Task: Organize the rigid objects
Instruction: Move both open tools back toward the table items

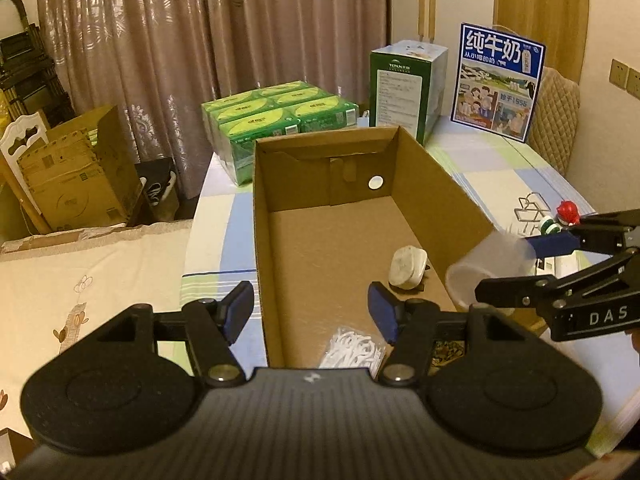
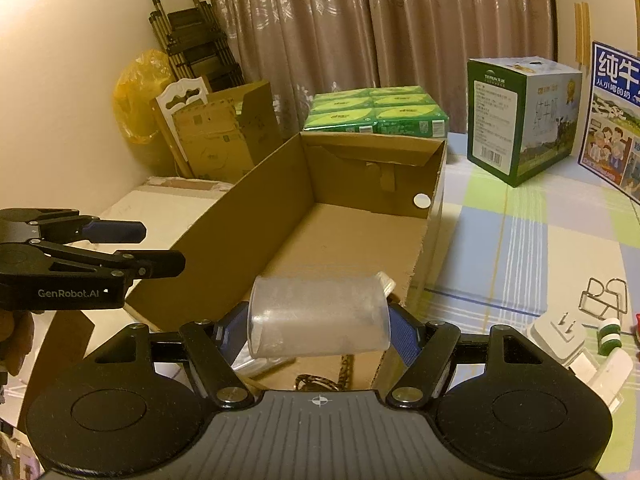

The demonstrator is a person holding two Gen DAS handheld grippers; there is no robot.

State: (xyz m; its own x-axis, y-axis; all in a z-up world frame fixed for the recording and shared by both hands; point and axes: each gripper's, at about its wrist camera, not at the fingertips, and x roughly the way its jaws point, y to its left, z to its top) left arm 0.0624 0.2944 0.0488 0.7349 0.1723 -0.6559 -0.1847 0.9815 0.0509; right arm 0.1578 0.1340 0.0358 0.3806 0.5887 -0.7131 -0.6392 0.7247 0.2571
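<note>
The right gripper at the bottom of its frame clamps a translucent cup lying crosswise, hovering over the cardboard box (near end), while the left gripper stands apart, empty.

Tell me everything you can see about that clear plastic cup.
The clear plastic cup looks frosted, see-through and empty, a plain cylinder with a thin rim. It lies on its side, gripped across its walls by the blue pads of the right gripper. It hangs at the near right corner of the open cardboard box; whether it touches the box is unclear.
</note>
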